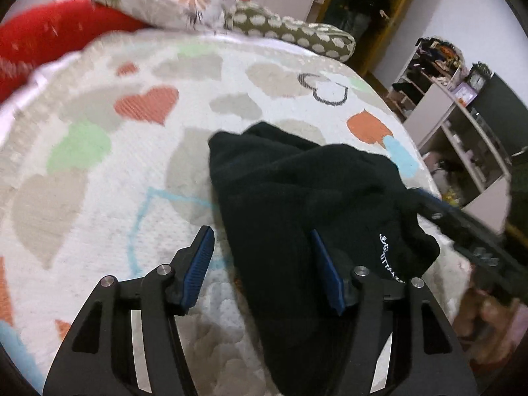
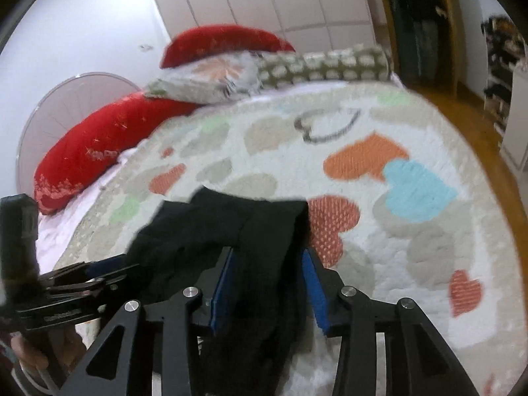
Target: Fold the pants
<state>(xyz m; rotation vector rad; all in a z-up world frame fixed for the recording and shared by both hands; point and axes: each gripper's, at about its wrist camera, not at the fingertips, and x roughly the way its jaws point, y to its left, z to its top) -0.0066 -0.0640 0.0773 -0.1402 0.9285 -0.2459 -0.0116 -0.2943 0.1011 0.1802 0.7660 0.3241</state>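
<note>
Black pants (image 1: 297,198) lie bunched on a white bedspread with coloured hearts (image 1: 99,165); small white lettering shows on the fabric. My left gripper (image 1: 260,234) is open; the pants run between its blue pads (image 1: 201,264), nearer the right one. In the right wrist view the pants (image 2: 231,227) pass between the blue pads (image 2: 312,290) of my right gripper (image 2: 267,257), whose jaws stand apart with the fabric filling the gap. The left gripper (image 2: 99,270) shows at the left of that view. The right gripper's body (image 1: 478,237) shows at the right of the left wrist view.
Red pillows (image 1: 49,29), a patterned pillow (image 1: 165,0) and a spotted bolster (image 1: 297,33) lie at the bed's head. Shelves (image 1: 462,115) and a wooden floor (image 2: 462,99) lie beyond the bed's right edge. A white fan (image 2: 66,105) stands behind the pillows.
</note>
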